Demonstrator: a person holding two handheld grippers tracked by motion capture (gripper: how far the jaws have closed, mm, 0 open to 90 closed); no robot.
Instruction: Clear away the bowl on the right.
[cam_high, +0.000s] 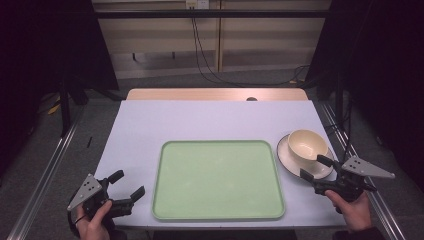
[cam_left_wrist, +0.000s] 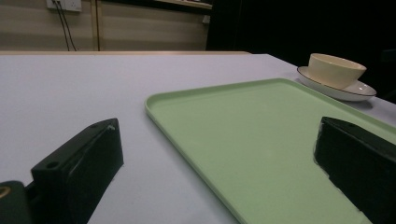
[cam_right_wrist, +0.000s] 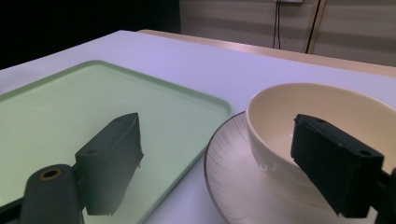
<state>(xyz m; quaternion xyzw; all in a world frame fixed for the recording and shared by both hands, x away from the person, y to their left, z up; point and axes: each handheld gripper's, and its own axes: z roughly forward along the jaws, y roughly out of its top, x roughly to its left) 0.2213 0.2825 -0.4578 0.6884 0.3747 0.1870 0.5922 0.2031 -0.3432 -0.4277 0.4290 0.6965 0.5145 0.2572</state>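
Observation:
A pale green tray lies bare in the middle of the table. To its right a cream bowl sits on a white plate with a dark rim. My right gripper hovers at the plate's near edge, jaws open, nothing between them; in the right gripper view the bowl and plate sit just beyond the fingertips. My left gripper rests open at the table's front left, beside the tray; the bowl shows far off.
The table has a pale lavender top with a wooden strip at its far edge. Metal rails run along both sides on the floor. Cables hang down the back wall.

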